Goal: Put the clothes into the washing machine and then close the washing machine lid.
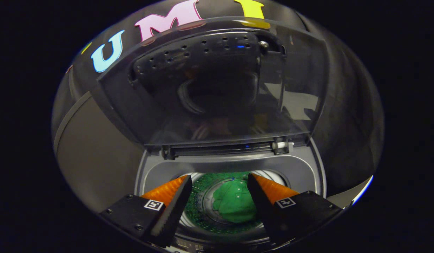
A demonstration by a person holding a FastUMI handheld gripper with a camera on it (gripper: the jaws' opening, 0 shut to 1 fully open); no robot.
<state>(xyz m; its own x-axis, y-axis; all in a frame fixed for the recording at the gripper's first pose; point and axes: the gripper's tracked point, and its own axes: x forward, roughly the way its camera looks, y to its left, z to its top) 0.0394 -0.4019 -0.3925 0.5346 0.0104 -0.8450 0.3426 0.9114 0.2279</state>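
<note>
Your gripper [218,181] hangs over the mouth of a top-loading washing machine [301,168], its jaws apart and holding nothing. Each finger carries a small square marker tag on its upper face. Through the gap between the fingers you look straight down into the drum [199,200], whose perforated wall glints with green reflections. At the bottom of the drum lies a green garment [236,205], bunched into a rounded heap on the drum floor, well below the fingertips and not touched by them. A few pale dots run across the cloth, perhaps buttons, though they are too small to tell.

Beyond the fingers, the washing machine lid [217,88] stands raised, tilted back on its hinges [282,146] at the rear edge of the opening. The lid is dark and see-through, with rows of small holes near its top and dim reflections across its pane.
</note>
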